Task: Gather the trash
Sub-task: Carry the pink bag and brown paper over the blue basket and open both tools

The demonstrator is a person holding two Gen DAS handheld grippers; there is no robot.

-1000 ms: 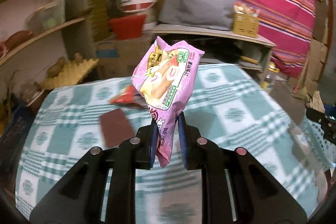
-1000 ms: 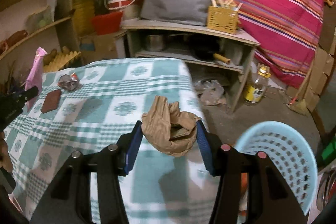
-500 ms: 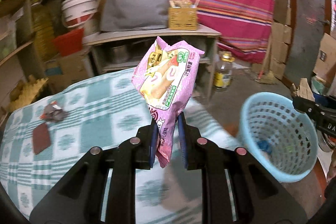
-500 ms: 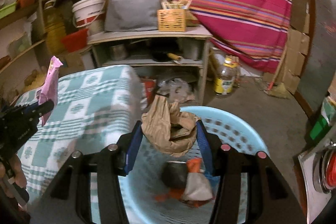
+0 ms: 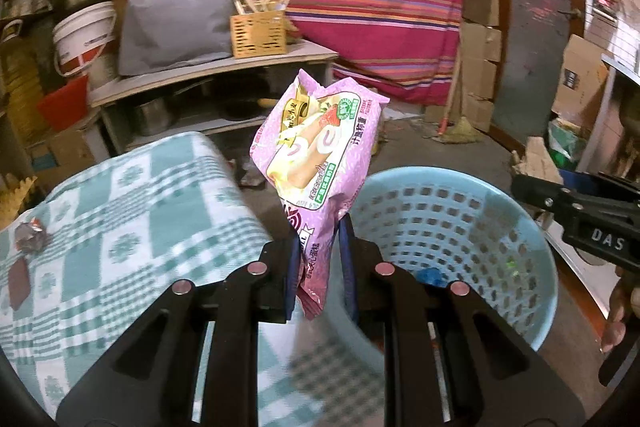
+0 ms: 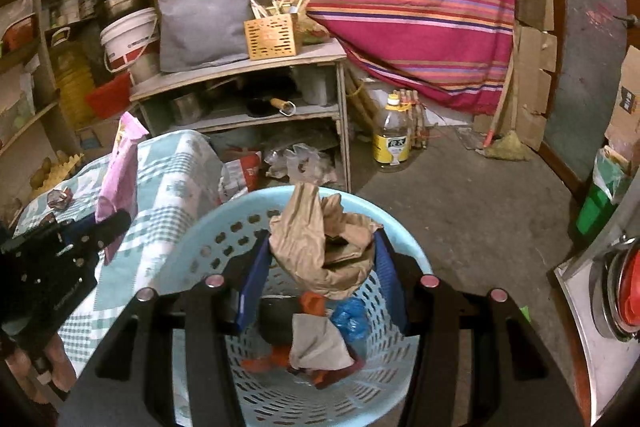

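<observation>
Over the round pale-blue perforated plastic basket (image 6: 224,251), the right gripper (image 6: 320,259) clamps a crumpled brown paper bag (image 6: 316,247); a second ago it hung over the checked tablecloth (image 5: 132,211) — the left gripper (image 5: 320,251) pinches a pink snack wrapper (image 5: 316,159) at the basket's rim, bare floor beyond.

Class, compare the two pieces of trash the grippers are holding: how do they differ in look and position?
The pink snack wrapper is glossy, printed and fairly flat; the brown paper bag is plain and crumpled. The bag hangs over the blue basket; the wrapper sits at the basket's edge by the table. Both are clamped.
</observation>
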